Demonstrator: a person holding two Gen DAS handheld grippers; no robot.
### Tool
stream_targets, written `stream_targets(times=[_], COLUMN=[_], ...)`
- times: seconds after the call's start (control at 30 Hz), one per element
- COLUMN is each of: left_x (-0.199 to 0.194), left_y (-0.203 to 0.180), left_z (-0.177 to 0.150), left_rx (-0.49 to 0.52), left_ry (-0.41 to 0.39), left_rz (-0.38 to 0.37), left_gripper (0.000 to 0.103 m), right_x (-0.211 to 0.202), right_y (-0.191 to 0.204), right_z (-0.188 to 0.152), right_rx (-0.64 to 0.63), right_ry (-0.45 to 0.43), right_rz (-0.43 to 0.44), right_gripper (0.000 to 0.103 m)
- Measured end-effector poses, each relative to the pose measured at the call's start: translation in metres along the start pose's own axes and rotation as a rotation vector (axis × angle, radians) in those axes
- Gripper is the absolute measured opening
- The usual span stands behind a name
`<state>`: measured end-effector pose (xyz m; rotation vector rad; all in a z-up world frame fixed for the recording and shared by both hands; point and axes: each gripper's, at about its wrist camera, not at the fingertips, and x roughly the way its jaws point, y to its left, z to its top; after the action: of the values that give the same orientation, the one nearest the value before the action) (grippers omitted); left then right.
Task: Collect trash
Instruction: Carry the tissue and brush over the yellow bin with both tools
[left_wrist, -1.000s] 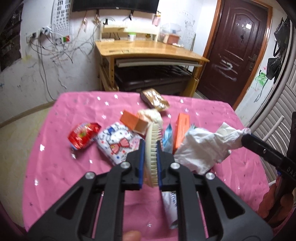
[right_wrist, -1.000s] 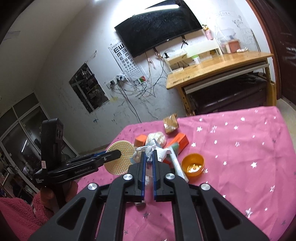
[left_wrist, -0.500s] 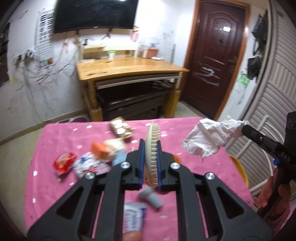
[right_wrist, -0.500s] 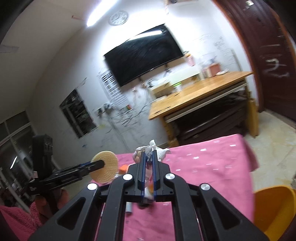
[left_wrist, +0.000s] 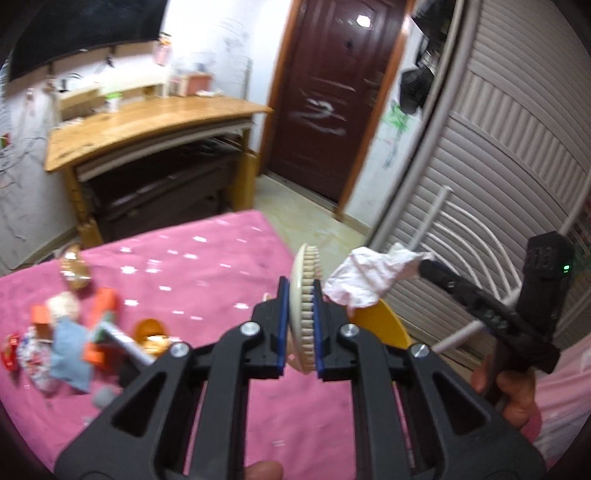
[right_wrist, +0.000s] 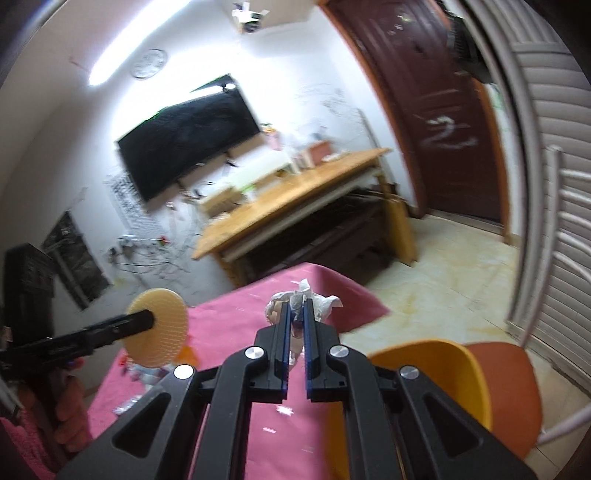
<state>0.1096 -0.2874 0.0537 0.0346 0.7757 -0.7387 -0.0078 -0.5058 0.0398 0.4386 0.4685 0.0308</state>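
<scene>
The left gripper (left_wrist: 298, 295) pinched a round brush (left_wrist: 305, 306); the right gripper (right_wrist: 295, 325) pinched crumpled tissue (right_wrist: 325, 304) near the desk's (left_wrist: 207, 266) edge, by the yellow bin (right_wrist: 436, 373). Most wrappers (left_wrist: 66, 332) lay uncollected.

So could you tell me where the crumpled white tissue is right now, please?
The crumpled white tissue is pinched in the right claw, held in the air past the pink table's right edge, above the yellow bin.

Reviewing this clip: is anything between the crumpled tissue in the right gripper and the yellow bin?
Nothing solid: in the right wrist view, the crumpled tissue hangs in the right gripper, with only the pink tablecloth edge and floor before the yellow bin.
</scene>
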Motion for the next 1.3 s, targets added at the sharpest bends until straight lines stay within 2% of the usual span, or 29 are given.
stream_targets(times=[0.13,0.27,0.37,0.53,0.73,0.8,0.97,1.07,1.1,1.13,1.17,1.2,1.23,1.3], left_x=[0.030,0.052,0.070,0.101,0.118,0.120,0.129,0.135,0.139,0.141,0.142,0.144,0.146,0.148], left_y=[-0.031,-0.054,-0.067,-0.082,-0.091,-0.091,-0.088,-0.087,-0.088,-0.088,-0.089,-0.090,-0.091,-0.091], left_z=[0.001,0.000,-0.001,-0.003,-0.003,-0.004,-0.003,-0.004,-0.004,-0.005,-0.006,-0.007,-0.008,-0.010], left_rx=[0.027,0.048,0.057,0.064,0.071,0.068,0.043,0.035,0.033,0.032,0.033,0.034,0.034,0.031], left_ry=[0.051,0.090,0.124,0.178,0.205,0.209,0.236,0.258,0.269,0.276,0.278,0.284,0.290,0.295], left_rz=[-0.044,-0.056,-0.052,-0.025,-0.015,-0.012,-0.013,-0.018,-0.020,-0.019,-0.016,-0.014,-0.012,-0.010], left_gripper=[0.010,0.010,0.010,0.010,0.010,0.010,0.010,0.010,0.010,0.010,0.010,0.010,0.010,0.015], right_x=[0.015,0.031,0.041,0.042,0.046,0.047,0.060,0.072,0.073,0.073,0.071,0.068,0.065,0.060], right_y=[-0.028,-0.044,-0.051,-0.066,-0.085,-0.083,-0.076,-0.069,-0.069,-0.068,-0.068,-0.067,-0.065,-0.065], right_z=[-0.021,-0.048,-0.054,-0.048,-0.053,-0.052,-0.062,-0.075,-0.077,-0.077,-0.076,-0.074,-0.073,-0.069], right_rx=[0.015,0.033,0.035,0.076,0.136,0.121,0.029,-0.056,-0.061,-0.050,-0.034,-0.028,-0.035,-0.042], right_ry=[0.099,0.199,0.239,0.233,0.273,0.281,0.372,0.480,0.491,0.488,0.475,0.459,0.439,0.407], right_rz=[-0.055,-0.067,-0.105,-0.143,-0.128,-0.135,-0.214,-0.229,-0.229,-0.214,-0.185,-0.161,-0.147,-0.176], right_gripper=[0.001,0.001,0.001,0.001,0.002,0.002,0.005,0.019,0.032,0.050,0.059,0.075,0.085,0.086])
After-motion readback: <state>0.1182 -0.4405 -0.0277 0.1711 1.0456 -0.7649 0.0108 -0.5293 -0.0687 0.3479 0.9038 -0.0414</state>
